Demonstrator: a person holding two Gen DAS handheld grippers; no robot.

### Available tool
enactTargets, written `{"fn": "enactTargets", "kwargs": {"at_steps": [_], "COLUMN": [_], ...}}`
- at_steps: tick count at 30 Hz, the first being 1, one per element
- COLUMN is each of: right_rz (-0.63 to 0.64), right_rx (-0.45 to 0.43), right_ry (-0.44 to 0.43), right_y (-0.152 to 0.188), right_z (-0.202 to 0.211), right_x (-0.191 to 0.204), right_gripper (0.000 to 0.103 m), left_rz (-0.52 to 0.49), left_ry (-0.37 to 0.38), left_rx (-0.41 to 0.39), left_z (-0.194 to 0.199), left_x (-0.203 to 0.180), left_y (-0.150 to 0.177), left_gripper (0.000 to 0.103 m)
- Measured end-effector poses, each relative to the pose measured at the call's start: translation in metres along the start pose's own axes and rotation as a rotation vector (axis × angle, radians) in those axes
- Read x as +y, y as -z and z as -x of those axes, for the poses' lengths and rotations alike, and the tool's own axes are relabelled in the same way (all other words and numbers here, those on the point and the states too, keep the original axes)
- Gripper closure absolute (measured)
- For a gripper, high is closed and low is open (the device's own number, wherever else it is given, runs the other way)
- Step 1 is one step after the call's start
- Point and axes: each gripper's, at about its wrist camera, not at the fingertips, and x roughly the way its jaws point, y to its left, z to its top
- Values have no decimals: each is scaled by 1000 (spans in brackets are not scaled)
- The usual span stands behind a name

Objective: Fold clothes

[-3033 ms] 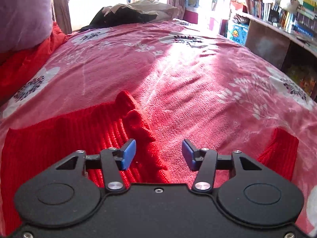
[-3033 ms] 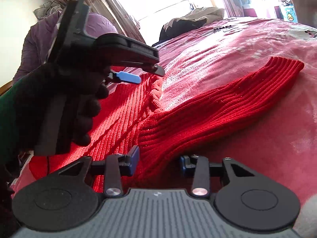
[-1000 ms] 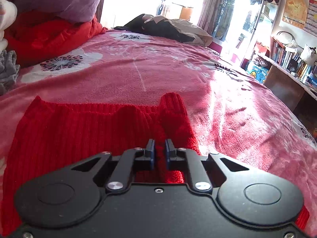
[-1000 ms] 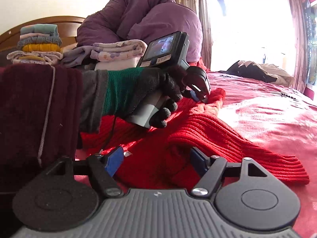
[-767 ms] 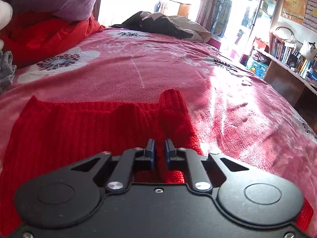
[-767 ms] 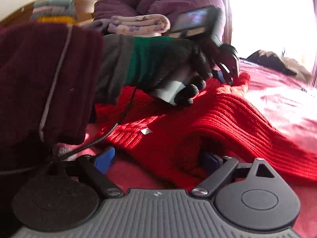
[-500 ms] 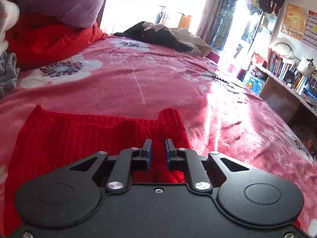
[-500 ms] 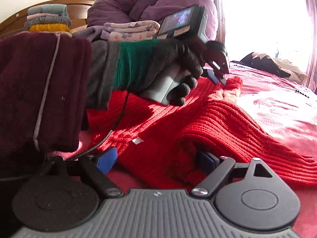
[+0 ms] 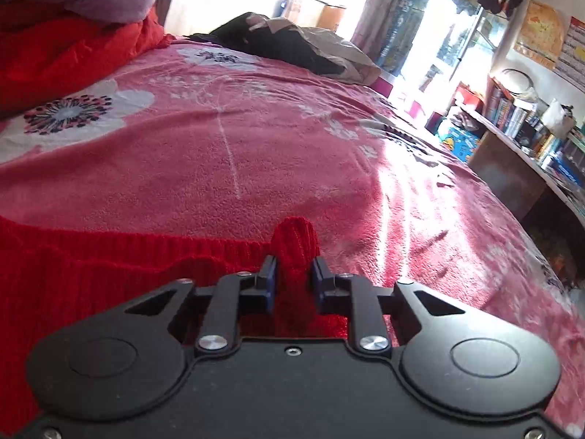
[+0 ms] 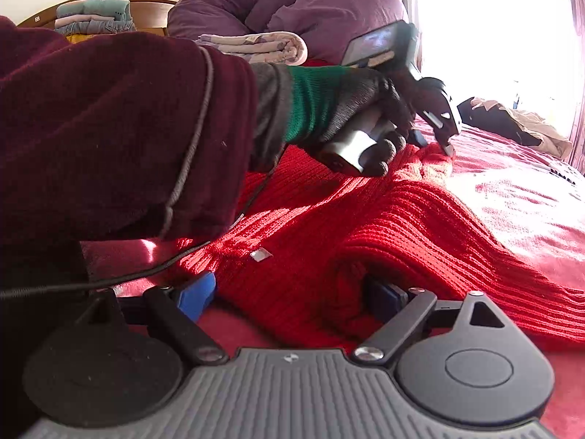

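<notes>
Left gripper [image 9: 293, 278] jaws grip red sweater [image 10: 310, 256] — right gripper [image 10: 292, 298] jaws opening around it.

Open pink blanket [image 9: 226, 168] ahead; folded stacks [image 10: 252, 45] and purple duvet [image 10: 310, 3] crowd the headboard side.

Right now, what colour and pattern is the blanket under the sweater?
The blanket is pink with white flowers that have dark centres, clearest in the left wrist view.

The person is wearing a maroon sleeve [image 10: 109, 128] over a grey cuff and a black glove [image 10: 351, 109] with a green wrist. The left gripper [image 9: 292, 281] and right gripper [image 10: 289, 296] are showing black bodies, silver screws, blue fingers [image 10: 195, 294].
</notes>
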Motion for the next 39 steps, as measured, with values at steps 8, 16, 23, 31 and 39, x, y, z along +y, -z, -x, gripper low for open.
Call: {"fn": "enactTargets", "kwargs": {"at_steps": [8, 16, 23, 31, 39], "right_rz": [22, 25, 36, 59, 124], "right_rx": [8, -2, 5, 6, -13], "right_ry": [6, 17, 19, 33, 72], "right_y": [-2, 1, 3, 7, 13], "right_z": [-4, 3, 0, 5, 28], "right_x": [5, 4, 5, 10, 20], "right_gripper": [12, 13, 13, 12, 13], "left_rz": [18, 23, -78, -238, -761], "left_ry": [-56, -8, -17, 123, 369], "left_rx": [-13, -95, 60, 21, 225], "left_z": [10, 35, -10, 62, 110], "left_x": [0, 10, 1, -42, -157], "left_y": [-3, -8, 5, 4, 88], "left_gripper": [66, 84, 86, 69, 58]}}
